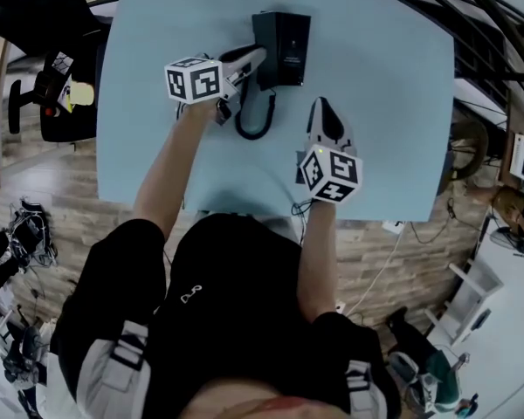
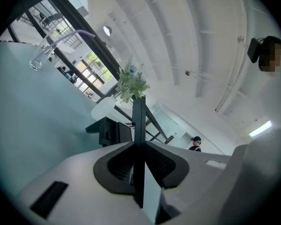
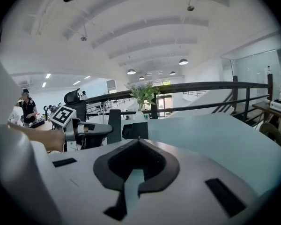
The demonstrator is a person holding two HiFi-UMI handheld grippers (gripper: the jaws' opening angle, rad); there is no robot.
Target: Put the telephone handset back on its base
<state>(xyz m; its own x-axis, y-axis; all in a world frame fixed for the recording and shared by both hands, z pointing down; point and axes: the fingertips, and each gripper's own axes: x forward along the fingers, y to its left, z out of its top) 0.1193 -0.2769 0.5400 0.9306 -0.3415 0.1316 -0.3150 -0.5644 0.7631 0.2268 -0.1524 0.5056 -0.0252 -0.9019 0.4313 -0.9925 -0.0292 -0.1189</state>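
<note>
Asking from the spotter's chair: where is the handset [image 2: 138,125] right now?

Operator: Off its cradle. My left hand-held gripper [image 1: 258,58] is clamped on it, and it shows as a thin black slab between the closed jaws. The right gripper view has it standing near upright, just beside the base [image 1: 281,42], on the base's left. Not seated yet.

Spotter: Why held that way?

Operator: My guess is that a pinch across the thin body, kept tall, leaves the underside free to lower onto the base. The cord [image 1: 253,127] lies in a loop on the desk [image 1: 384,103], on my side of the base. It looks slack, so I judge it won't drag on the move.

Spotter: And the other one?

Operator: The right hand-held gripper [image 1: 321,105] is closed on nothing, jaws together. It sits right of the base and nearer me, apart from the phone, pointing away from me. I read that as parked clear. I can't tell whether it touches the desk.

Spotter: Arms?

Operator: Left forearm reaches forward and angles inward toward the base. Right forearm runs almost straight ahead, less extended.
</note>
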